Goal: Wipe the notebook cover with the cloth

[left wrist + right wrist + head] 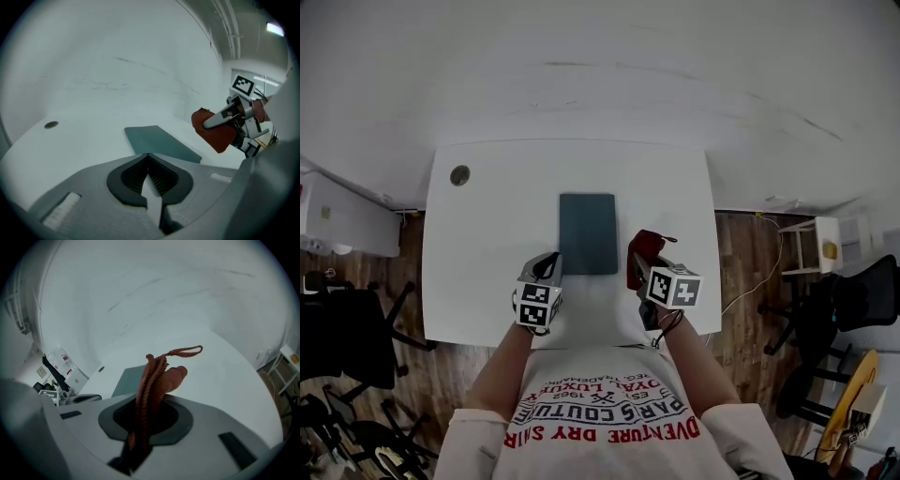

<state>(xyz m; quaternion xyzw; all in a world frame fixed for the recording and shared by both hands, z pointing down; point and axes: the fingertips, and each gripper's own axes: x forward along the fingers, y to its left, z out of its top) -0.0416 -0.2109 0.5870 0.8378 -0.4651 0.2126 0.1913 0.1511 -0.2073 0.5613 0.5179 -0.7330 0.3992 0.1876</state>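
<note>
Nearest you, your left tool [547, 266] is at the notebook's 7 o'clock, its jaws pressed together with nothing between them. Your right tool [638, 268], at 4 o'clock, is clamped on the bunched red cloth [645, 246]. Beyond both, the dark notebook [588, 232] lies flat mid-desk [478, 272].
</note>
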